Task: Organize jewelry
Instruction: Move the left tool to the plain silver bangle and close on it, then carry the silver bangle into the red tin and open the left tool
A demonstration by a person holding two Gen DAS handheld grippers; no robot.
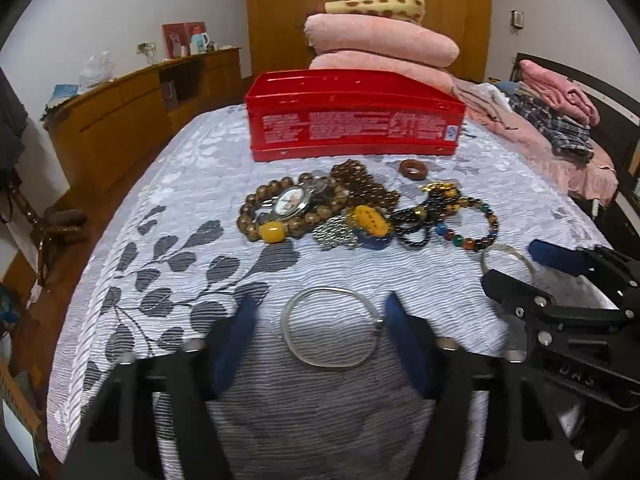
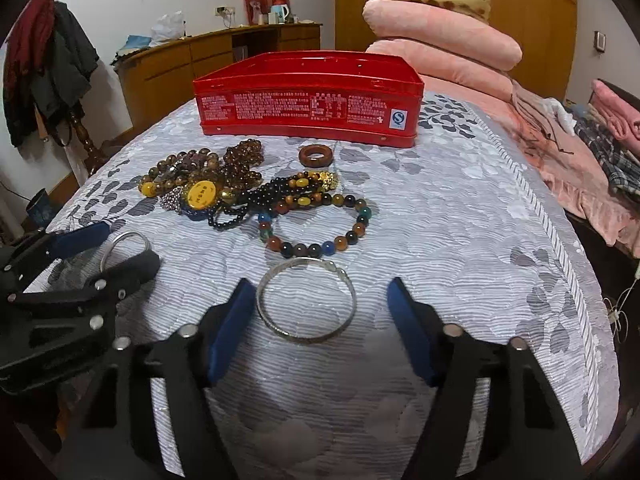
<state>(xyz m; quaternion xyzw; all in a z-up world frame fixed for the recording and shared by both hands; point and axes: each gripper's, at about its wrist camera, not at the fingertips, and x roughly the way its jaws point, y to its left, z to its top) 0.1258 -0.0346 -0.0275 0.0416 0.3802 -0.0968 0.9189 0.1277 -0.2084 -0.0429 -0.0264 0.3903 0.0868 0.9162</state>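
A red tin box (image 1: 354,120) (image 2: 308,100) stands open on the bed. In front of it lies a heap of bead bracelets (image 1: 304,208) (image 2: 224,184), a multicoloured bead bracelet (image 2: 320,224) and a brown ring (image 1: 414,168) (image 2: 316,155). My left gripper (image 1: 320,312) is open, its blue pads on either side of a silver bangle (image 1: 330,328) lying flat. My right gripper (image 2: 322,296) is open around a second silver bangle (image 2: 306,300), which also shows in the left wrist view (image 1: 506,260).
Pink folded quilts (image 1: 380,40) are stacked behind the box. Clothes (image 1: 560,112) lie at the right side of the bed. A wooden cabinet (image 1: 132,112) runs along the left wall. The bedspread (image 2: 440,220) drops off at the left and right edges.
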